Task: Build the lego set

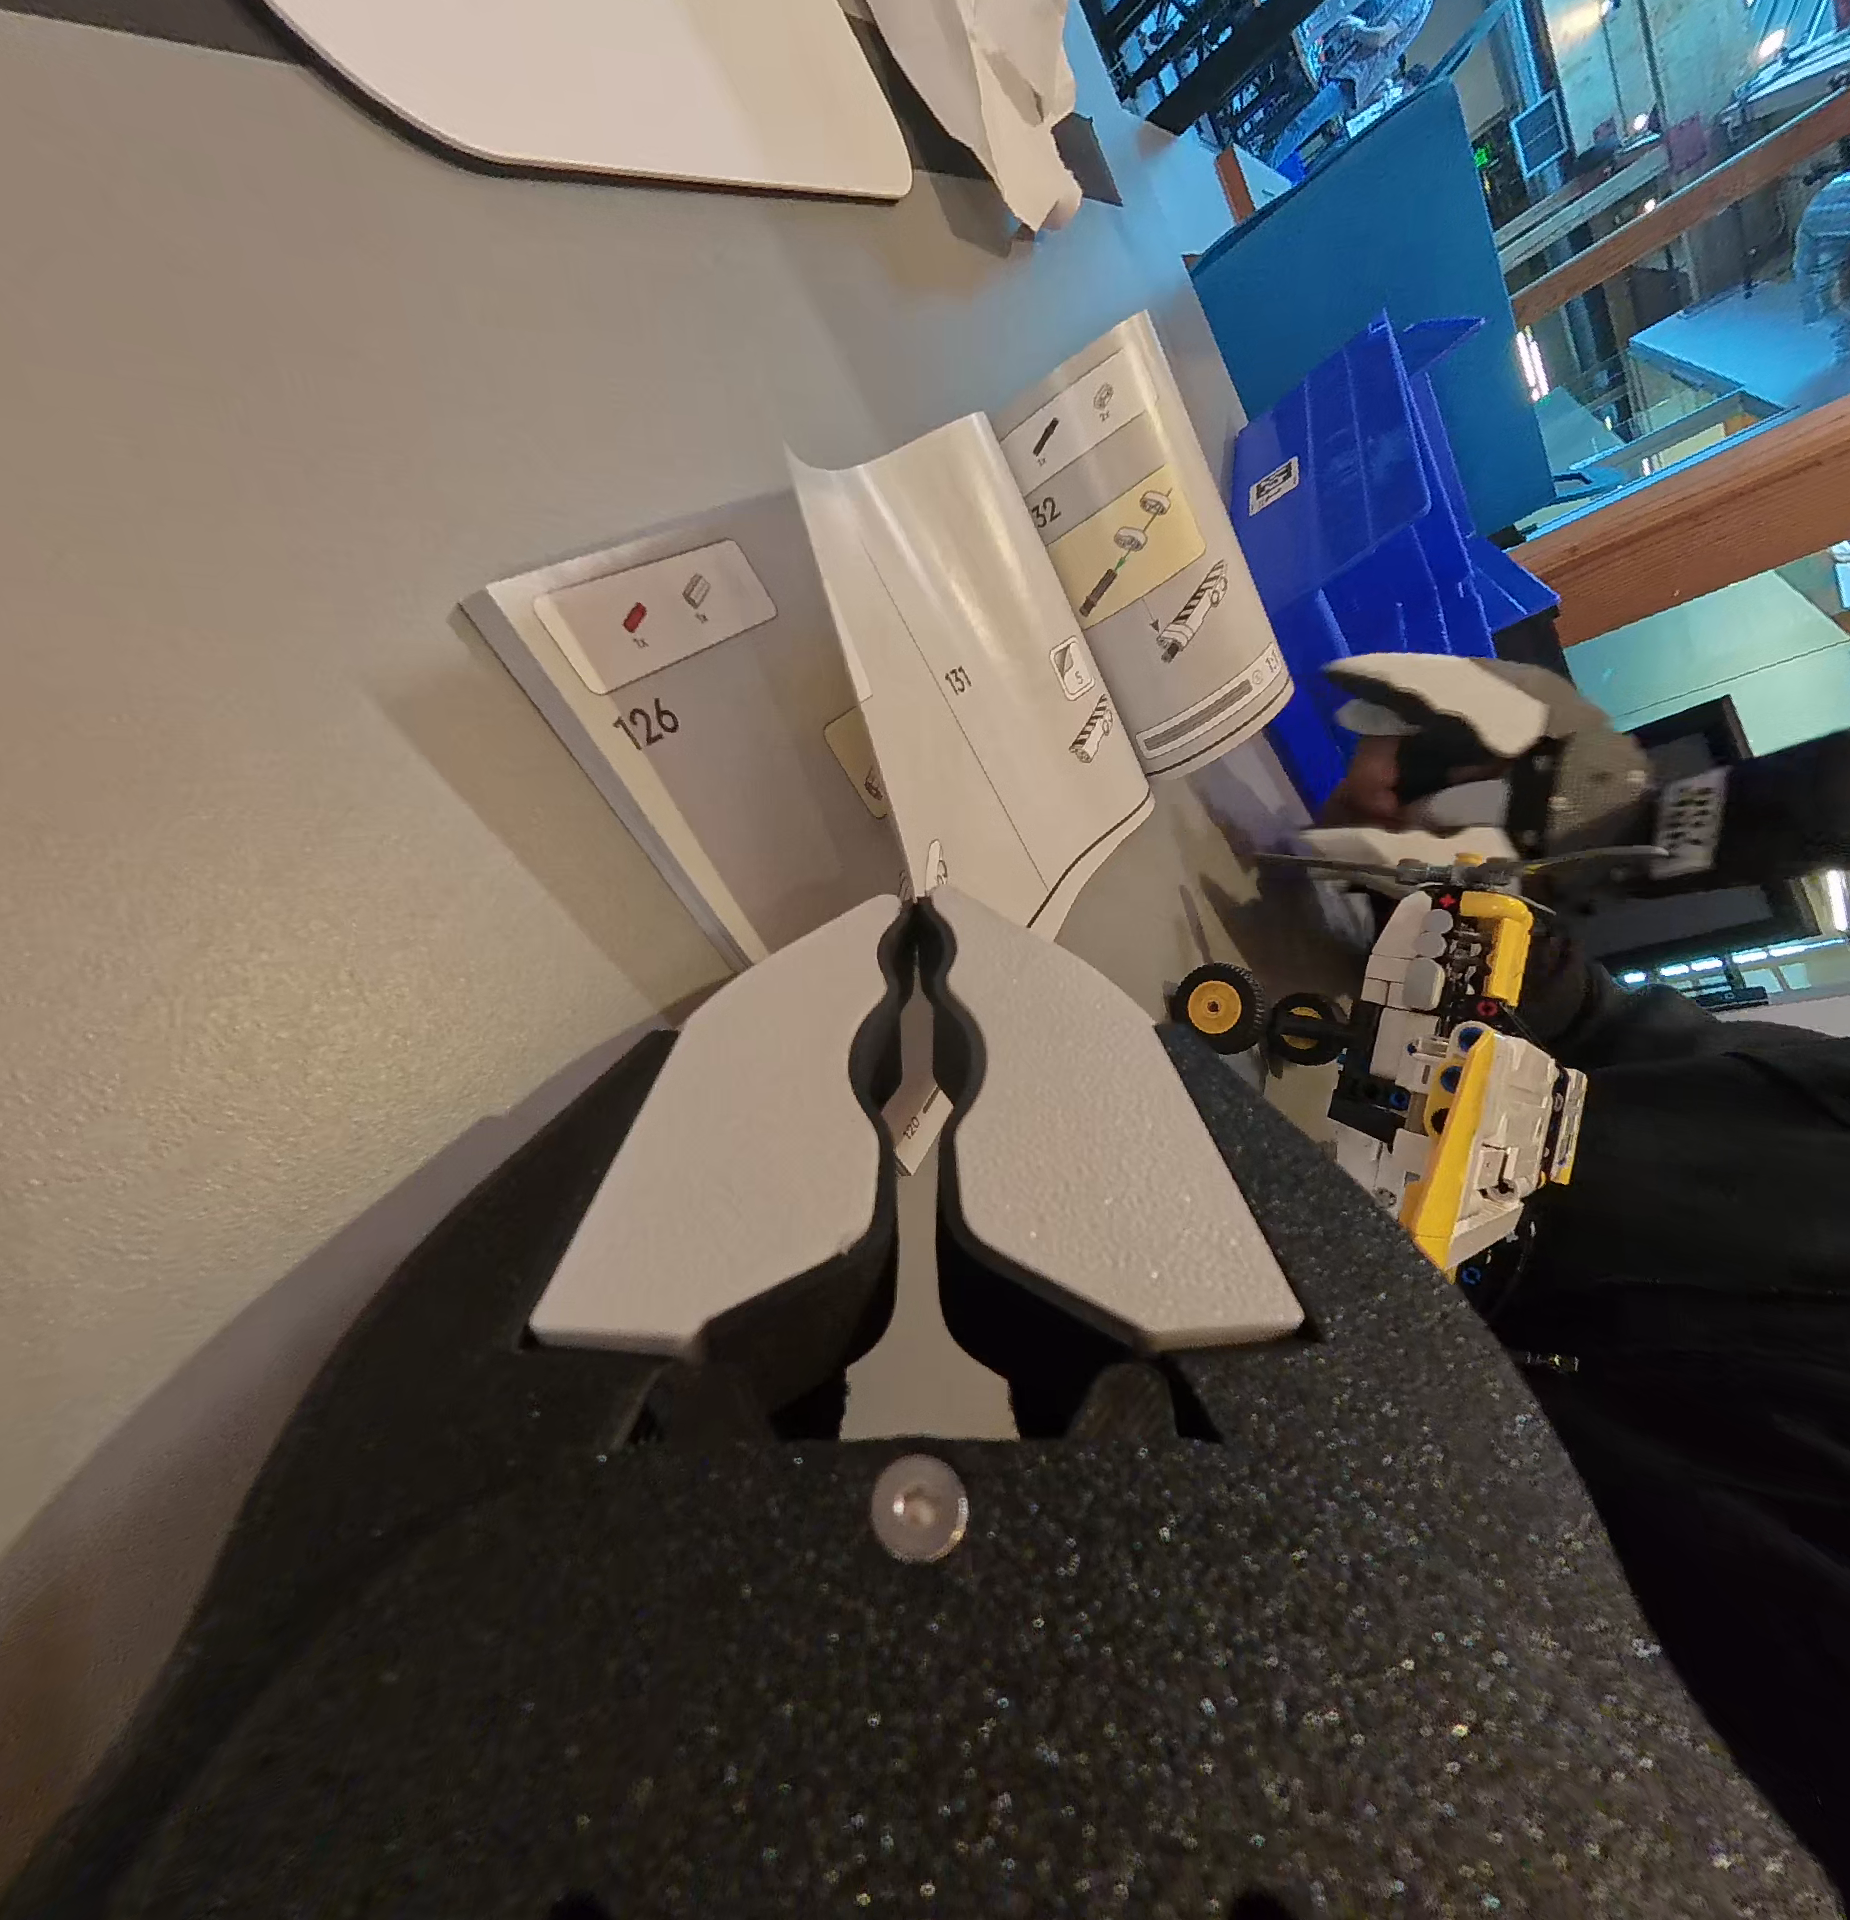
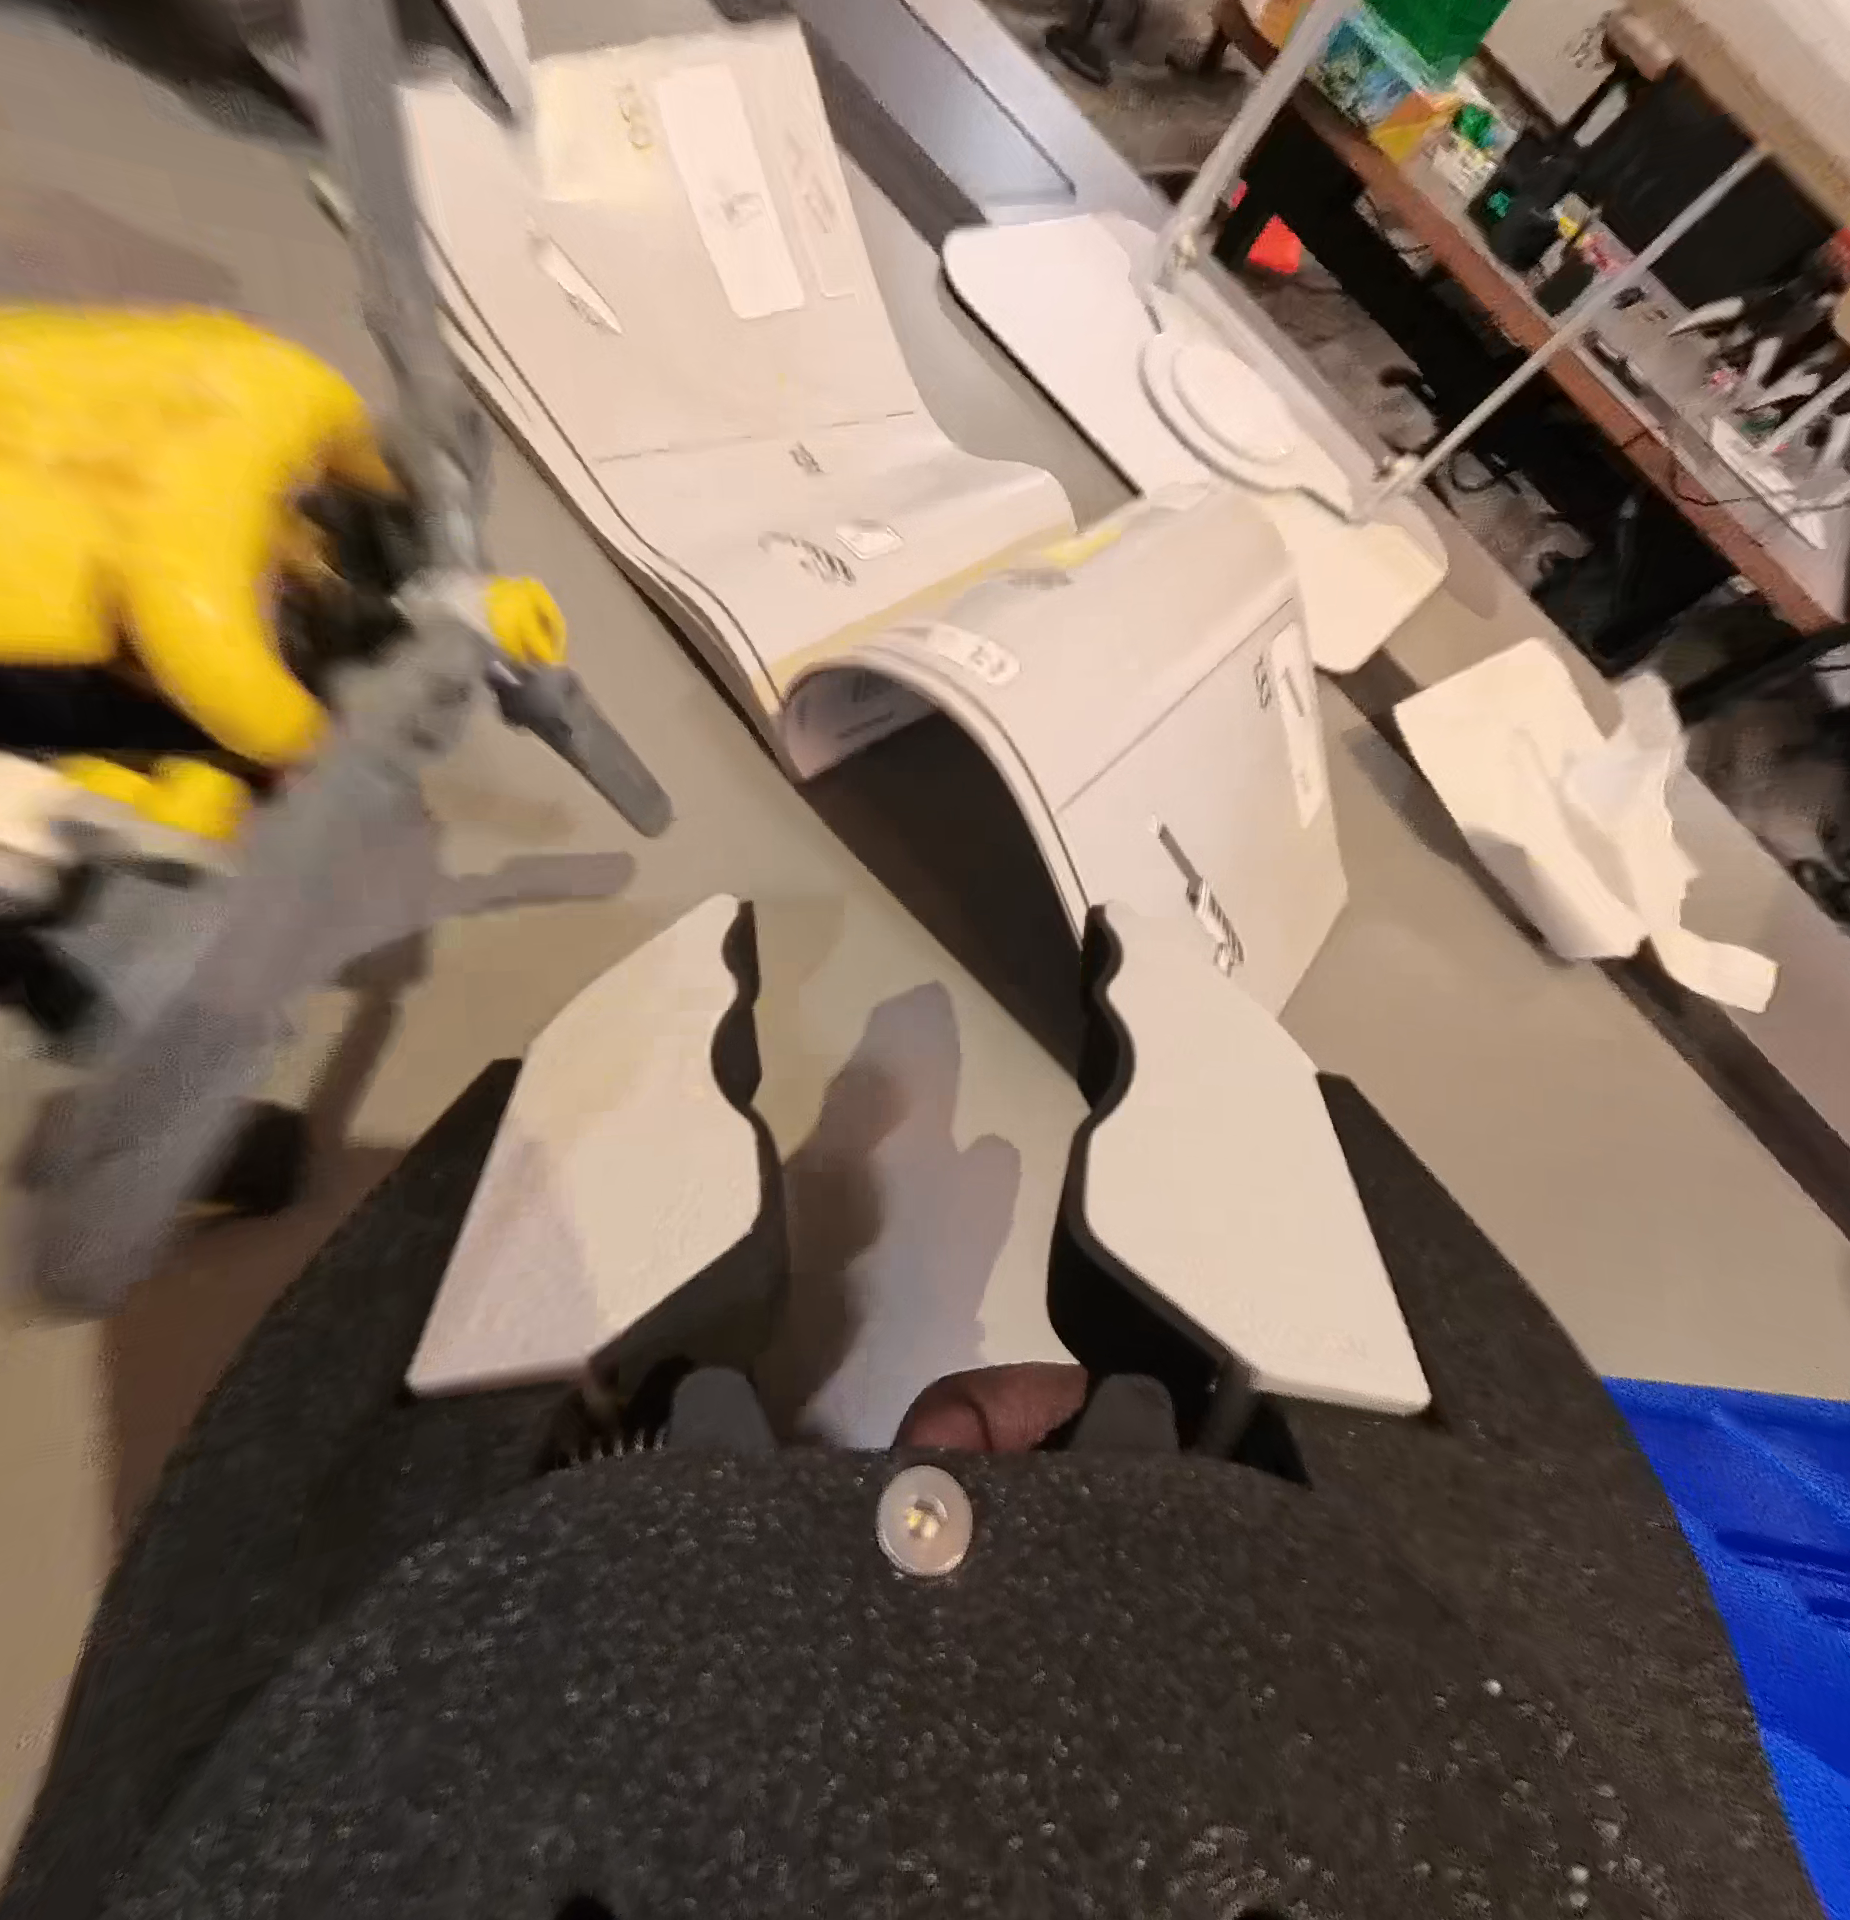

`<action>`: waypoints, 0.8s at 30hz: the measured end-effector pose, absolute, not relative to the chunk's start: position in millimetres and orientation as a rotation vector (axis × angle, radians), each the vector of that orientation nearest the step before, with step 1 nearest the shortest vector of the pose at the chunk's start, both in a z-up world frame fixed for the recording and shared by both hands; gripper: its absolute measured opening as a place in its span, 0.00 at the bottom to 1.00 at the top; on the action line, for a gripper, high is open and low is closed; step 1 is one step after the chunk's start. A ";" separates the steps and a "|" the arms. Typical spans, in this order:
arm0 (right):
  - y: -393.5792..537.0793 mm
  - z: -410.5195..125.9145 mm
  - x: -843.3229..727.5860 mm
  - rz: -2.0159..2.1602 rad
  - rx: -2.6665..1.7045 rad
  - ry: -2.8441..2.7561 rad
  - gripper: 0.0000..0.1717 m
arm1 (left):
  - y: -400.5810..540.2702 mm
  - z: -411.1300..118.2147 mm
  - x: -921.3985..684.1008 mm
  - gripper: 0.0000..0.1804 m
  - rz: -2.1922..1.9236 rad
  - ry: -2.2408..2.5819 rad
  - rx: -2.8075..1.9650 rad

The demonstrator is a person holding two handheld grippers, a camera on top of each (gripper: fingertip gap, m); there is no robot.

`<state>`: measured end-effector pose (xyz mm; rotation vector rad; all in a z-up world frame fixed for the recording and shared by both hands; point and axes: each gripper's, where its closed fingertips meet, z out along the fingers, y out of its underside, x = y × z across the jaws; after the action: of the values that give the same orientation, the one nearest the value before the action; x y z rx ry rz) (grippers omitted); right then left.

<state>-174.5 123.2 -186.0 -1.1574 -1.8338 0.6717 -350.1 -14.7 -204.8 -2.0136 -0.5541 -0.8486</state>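
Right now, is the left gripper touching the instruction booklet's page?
Touching. Left wrist view: the left gripper is shut on a lifted booklet page, which runs between its fingers.

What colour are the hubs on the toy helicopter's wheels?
Yellow hubs in black tyres, clearest in the left wrist view.

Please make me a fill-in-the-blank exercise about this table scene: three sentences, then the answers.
1. The right tool stands ___, with nothing between its fingers.
2. The toy helicopter is built mostly of white and ___ bricks.
3. The left tool is shut on a raised ___ of the booklet.

Missing words: open; yellow; page.
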 end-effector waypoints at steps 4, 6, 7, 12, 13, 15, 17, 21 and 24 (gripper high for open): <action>107.3 -111.1 -136.9 0.751 -1.045 -1.906 0.31 | -14.7 -204.9 -350.2 0.00 -0.838 -0.553 -2.015; 137.0 -75.8 -112.7 0.614 -0.949 -1.944 0.25 | -14.6 -204.9 -350.1 0.00 -0.836 -0.552 -2.016; 163.4 -66.4 -102.0 0.487 -0.902 -1.981 0.25 | -14.6 -204.9 -350.2 0.00 -0.839 -0.553 -2.015; 352.1 -121.2 -27.5 -0.301 -0.746 -2.434 0.21 | -14.5 -204.8 -350.3 0.00 -0.844 -0.554 -2.015; 379.5 -138.2 -13.3 -0.367 -0.771 -2.508 0.21 | -14.5 -204.8 -350.2 0.00 -0.842 -0.554 -2.015; 401.1 -166.2 2.7 -0.343 -0.765 -2.628 0.20 | -14.5 -204.8 -350.2 0.00 -0.838 -0.553 -2.015; 411.1 -182.6 7.7 -0.348 -0.736 -2.686 0.19 | -14.5 -204.8 -350.1 0.00 -0.831 -0.551 -2.016; 416.2 -198.3 8.0 -0.348 -0.662 -2.752 0.18 | -14.5 -204.7 -350.2 0.00 -0.833 -0.552 -2.015; 416.0 -208.1 8.0 -0.362 -0.605 -2.796 0.16 | -14.5 -204.7 -350.3 0.00 -0.840 -0.553 -2.013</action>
<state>8.0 416.0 -208.1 -0.6055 -2.7964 -0.3623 -350.3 -14.5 -204.7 -2.0134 -0.5533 -0.8396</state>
